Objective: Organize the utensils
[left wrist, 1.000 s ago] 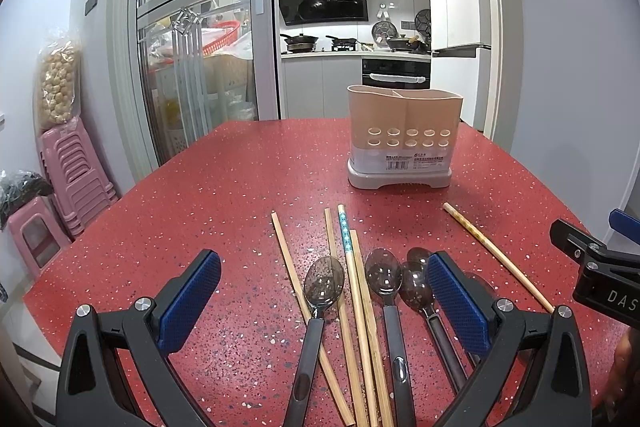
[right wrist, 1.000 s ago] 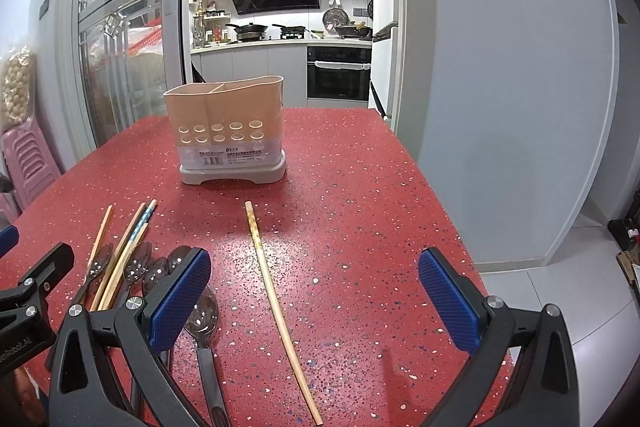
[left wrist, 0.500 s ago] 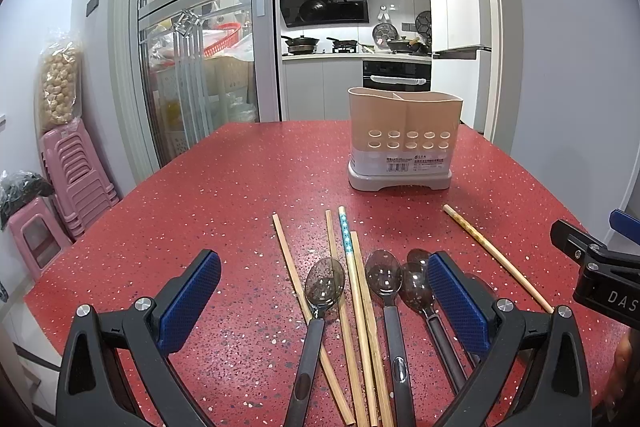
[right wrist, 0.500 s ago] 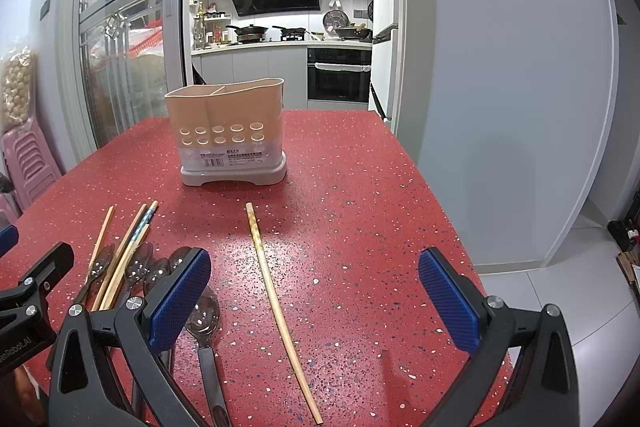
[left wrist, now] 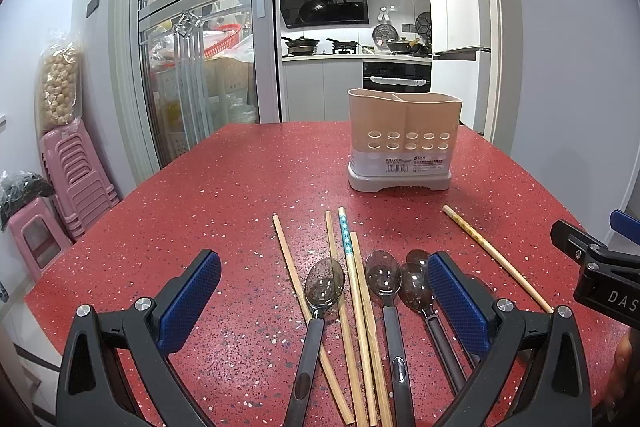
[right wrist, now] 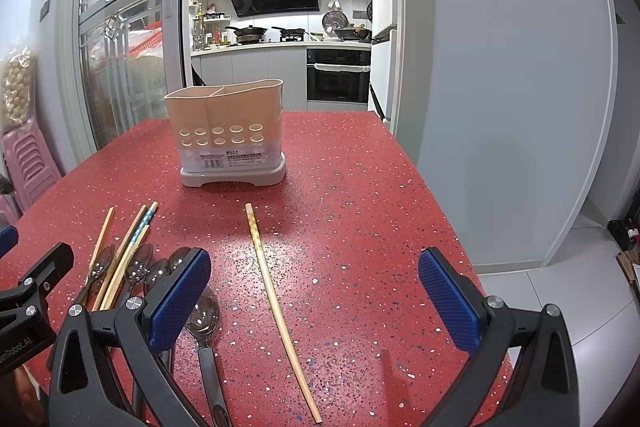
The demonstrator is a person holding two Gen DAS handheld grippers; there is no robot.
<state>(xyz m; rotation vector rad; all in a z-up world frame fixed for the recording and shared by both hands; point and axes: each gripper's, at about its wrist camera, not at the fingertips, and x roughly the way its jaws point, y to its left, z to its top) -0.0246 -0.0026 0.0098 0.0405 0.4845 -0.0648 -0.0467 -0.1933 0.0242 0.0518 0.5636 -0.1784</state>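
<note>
Wooden lone chopstick [right wrist: 276, 303] between wide-spread pads of right claw [right wrist: 314, 293], long axis pointing away toward holder [right wrist: 230, 135]; left claw [left wrist: 322, 301] equally wide, empty.

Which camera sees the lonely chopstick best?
The right wrist view: the lone chopstick lies whole between the open right claw. The left wrist view shows it off to the side, partly hidden.
</note>
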